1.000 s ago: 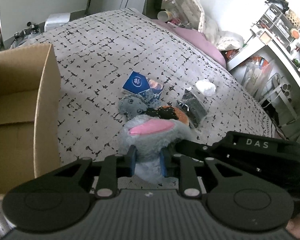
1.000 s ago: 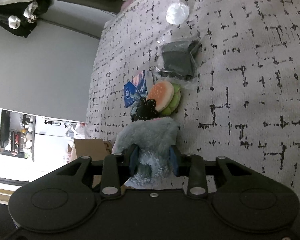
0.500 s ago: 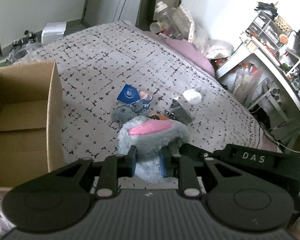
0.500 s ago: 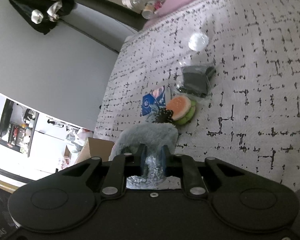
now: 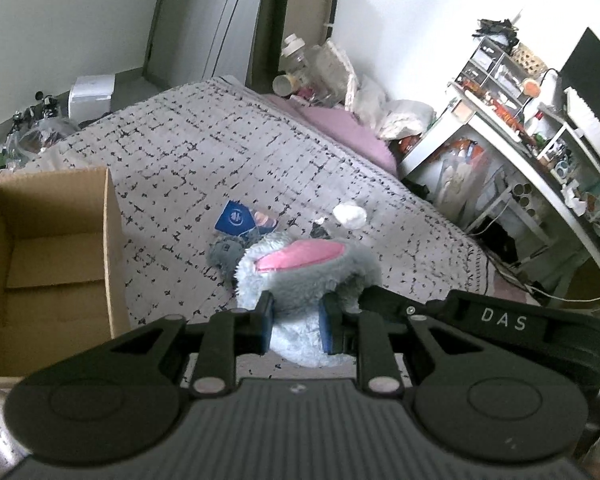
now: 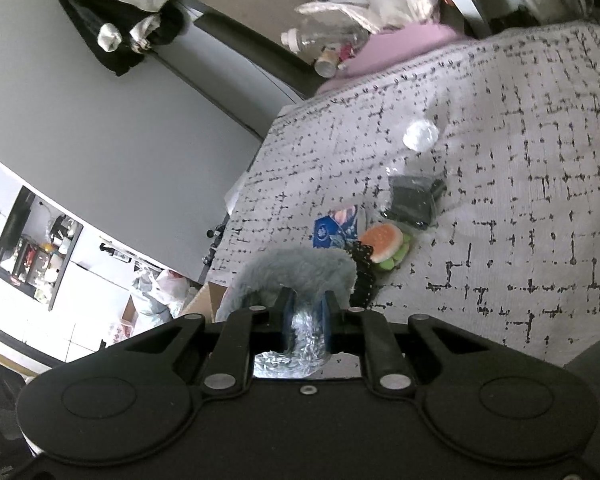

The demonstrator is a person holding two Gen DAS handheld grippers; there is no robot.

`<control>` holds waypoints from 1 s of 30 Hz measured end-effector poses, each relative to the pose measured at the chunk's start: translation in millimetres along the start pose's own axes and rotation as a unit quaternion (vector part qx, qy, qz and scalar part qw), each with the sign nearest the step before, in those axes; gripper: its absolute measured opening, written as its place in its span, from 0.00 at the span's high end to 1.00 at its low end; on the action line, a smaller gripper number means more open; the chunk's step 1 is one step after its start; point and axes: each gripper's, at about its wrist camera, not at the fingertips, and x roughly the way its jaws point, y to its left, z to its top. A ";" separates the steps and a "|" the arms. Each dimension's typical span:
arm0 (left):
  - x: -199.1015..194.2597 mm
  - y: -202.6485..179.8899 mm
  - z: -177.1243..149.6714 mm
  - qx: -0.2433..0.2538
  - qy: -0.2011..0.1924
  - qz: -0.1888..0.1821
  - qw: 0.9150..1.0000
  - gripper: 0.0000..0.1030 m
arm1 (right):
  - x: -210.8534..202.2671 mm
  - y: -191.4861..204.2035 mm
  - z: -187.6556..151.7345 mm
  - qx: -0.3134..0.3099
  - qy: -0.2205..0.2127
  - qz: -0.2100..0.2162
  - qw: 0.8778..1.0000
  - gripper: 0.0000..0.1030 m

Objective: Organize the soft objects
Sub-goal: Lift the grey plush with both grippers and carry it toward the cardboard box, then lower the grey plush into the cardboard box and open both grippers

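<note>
Plush (image 5: pixel 308 276), grey and fluffy with a pink patch, hangs above the bed (image 5: pixel 204 152), clenched from two sides. Largest in the room is that bed, under a pale cover with black dashes. On its left edge sits an open cardboard box (image 5: pixel 56 256). The plush comes next: the left claw (image 5: pixel 296 328) grasps its pale lower part, blue pads pressed into the fur. The right claw (image 6: pixel 306 320) has just been closing and now pinches a narrow fold of the same toy tightly between its pads. Below and beyond the plush lie smaller things on the cover: a dark packet (image 6: pixel 414 200) in clear wrap, a blue pouch (image 5: pixel 240 218), a burger toy (image 6: pixel 384 246) just beside a black dotted piece (image 6: pixel 362 264), and a white wad (image 5: pixel 350 214) farther off.
</note>
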 end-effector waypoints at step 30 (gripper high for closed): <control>-83.7 55.2 6.7 -0.024 -0.070 -0.022 0.997 0.79 | -21.2 104.3 -35.2 -0.095 -0.025 0.007 0.995 0.85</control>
